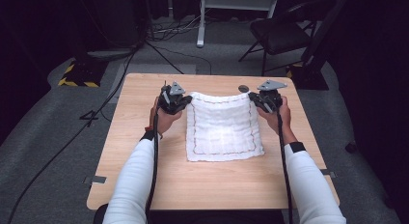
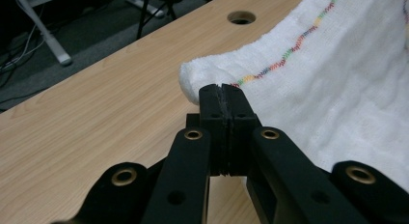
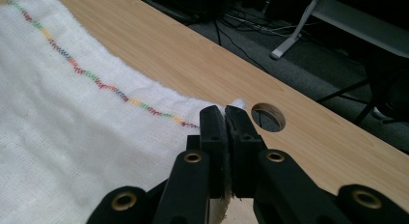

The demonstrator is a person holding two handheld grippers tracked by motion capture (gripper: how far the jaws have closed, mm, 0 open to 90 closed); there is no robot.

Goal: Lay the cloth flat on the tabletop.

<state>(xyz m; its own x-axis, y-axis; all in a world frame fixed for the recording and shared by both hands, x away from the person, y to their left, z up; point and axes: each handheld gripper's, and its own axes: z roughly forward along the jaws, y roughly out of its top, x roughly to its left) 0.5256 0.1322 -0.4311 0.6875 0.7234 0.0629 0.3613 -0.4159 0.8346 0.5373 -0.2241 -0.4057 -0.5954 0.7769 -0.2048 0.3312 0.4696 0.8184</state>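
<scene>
A white cloth (image 1: 223,127) lies in the middle of a light wooden table (image 1: 144,171), roughly square, with a soft woven surface marked by faint rows and a thin wavy line of rainbow-coloured stitching running just inside its edges. Its near part rests flat on the table, while its two far corners are raised off the wood, so the far edge sags a little between them. The left hand-held gripper (image 1: 181,104) is clamped on the far left corner: in the left gripper view its jaws are pressed together with the white corner of the cloth (image 2: 337,84) bunched just beyond the tips (image 2: 223,96) and the stitched line starting right beside them. The right hand-held gripper (image 1: 258,101) is clamped on the far right corner in the same way; in the right gripper view a sliver of cloth (image 3: 72,127) pokes out past the closed tips (image 3: 224,115) and some more shows low down between the jaws. A round hole (image 1: 243,88) in the table sits just beyond the far edge of the cloth, near the right hand-held gripper, and the dark floor shows through it. A folding chair (image 1: 279,35) stands on the grey floor well beyond the table.
</scene>
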